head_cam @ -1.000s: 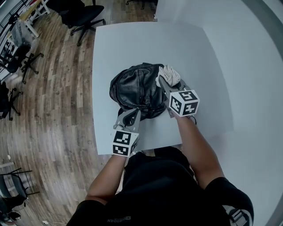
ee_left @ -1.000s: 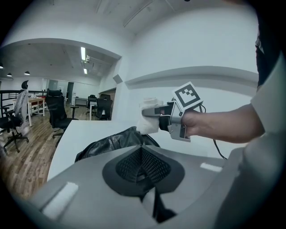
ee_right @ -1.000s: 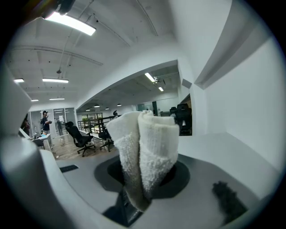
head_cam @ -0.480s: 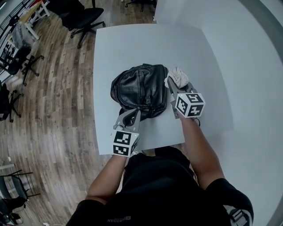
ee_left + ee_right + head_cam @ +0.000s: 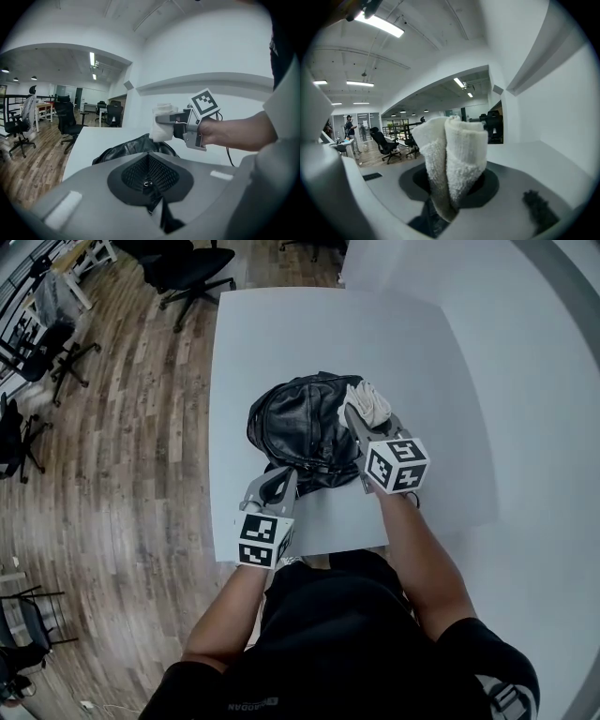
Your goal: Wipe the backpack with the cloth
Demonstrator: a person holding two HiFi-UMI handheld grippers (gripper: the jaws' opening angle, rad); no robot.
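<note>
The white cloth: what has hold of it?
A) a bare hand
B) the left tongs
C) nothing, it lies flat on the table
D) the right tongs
D: the cloth is pinched in the right tongs, at the edge of the backpack.

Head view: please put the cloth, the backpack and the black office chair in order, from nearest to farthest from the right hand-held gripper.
1. Cloth: clamped in the jaws of the right hand-held gripper.
2. Backpack: on the table, directly left of that gripper.
3. Office chair: on the wooden floor, beyond the table's far left corner.
</note>
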